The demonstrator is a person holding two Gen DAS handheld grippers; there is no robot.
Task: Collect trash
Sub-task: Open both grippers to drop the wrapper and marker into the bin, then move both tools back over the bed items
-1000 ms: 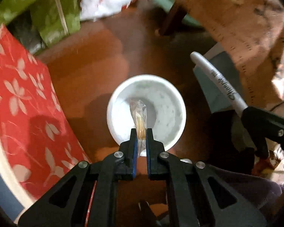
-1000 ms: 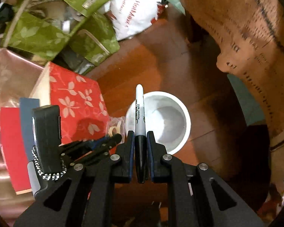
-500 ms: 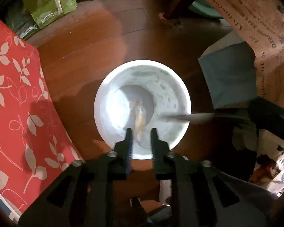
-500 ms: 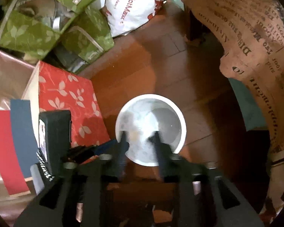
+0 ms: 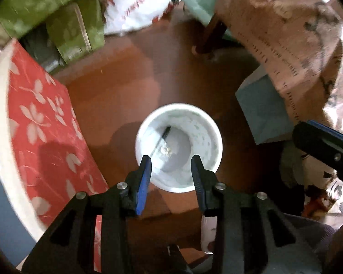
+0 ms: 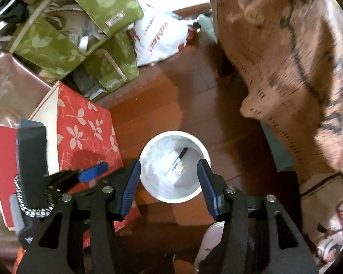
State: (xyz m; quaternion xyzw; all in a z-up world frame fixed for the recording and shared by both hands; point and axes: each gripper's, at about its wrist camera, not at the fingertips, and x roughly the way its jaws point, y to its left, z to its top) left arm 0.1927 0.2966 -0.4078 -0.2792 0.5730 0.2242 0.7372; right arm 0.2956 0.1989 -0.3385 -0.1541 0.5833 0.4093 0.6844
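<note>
A white round bin (image 5: 213,137) (image 6: 148,159) stands on the brown wooden floor. At its bottom lie a black marker (image 5: 162,134) (image 6: 179,156) and a small clear wrapper (image 5: 166,151) (image 6: 179,167). My left gripper (image 5: 171,163) hangs above the bin's near rim, its jaws opening with nothing between them. My right gripper (image 6: 169,167) is also above the bin, jaws opening and empty. The right gripper's black body shows at the right edge of the left wrist view, and the left gripper's blue-padded fingers (image 6: 92,173) show at the left of the right wrist view.
A red box with a leaf pattern (image 5: 41,137) (image 6: 84,134) sits left of the bin. Green leaf-print bags (image 6: 80,34) and a white plastic bag (image 6: 159,36) lie behind. A brown printed cloth (image 6: 285,80) hangs on the right over a teal box (image 5: 265,111).
Both grippers opened and rose. The wrapper dropped from the left one and the marker from the right one; both now lie in the bin.
</note>
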